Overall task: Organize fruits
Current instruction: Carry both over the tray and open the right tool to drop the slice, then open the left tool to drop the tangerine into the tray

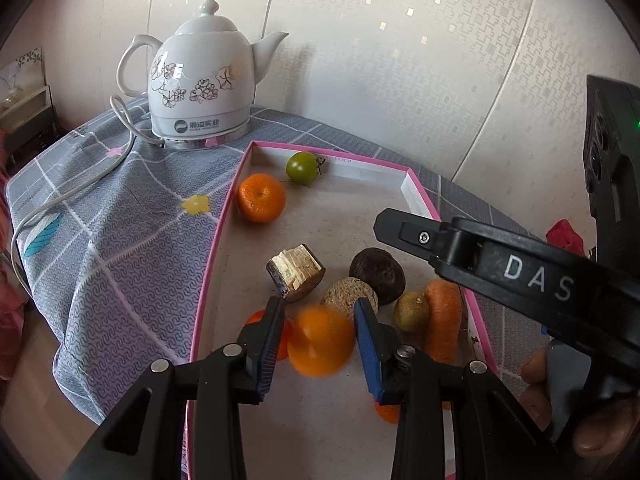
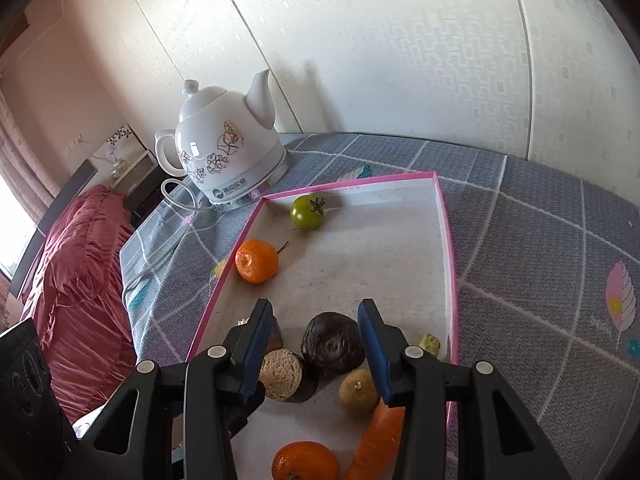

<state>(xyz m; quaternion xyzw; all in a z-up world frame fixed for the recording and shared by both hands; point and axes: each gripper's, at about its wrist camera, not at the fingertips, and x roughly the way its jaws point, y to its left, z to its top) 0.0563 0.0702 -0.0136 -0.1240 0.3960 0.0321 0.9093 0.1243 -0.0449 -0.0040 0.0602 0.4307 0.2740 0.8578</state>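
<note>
A shallow pink-rimmed tray holds the produce. At its far end lie a green tomato and an orange. Nearer sit a cut brown chunk, a tan cut piece, a dark purple fruit, a small yellow-green fruit and a carrot. A blurred second orange lies between the blue pads of my left gripper, and neither pad visibly presses it. My right gripper hangs open over the dark purple fruit, holding nothing.
A white flowered kettle with its cord stands on the grey patterned cloth behind the tray, against the wall. A hand grips the right tool. A bed with a red cover lies beyond the table's left edge.
</note>
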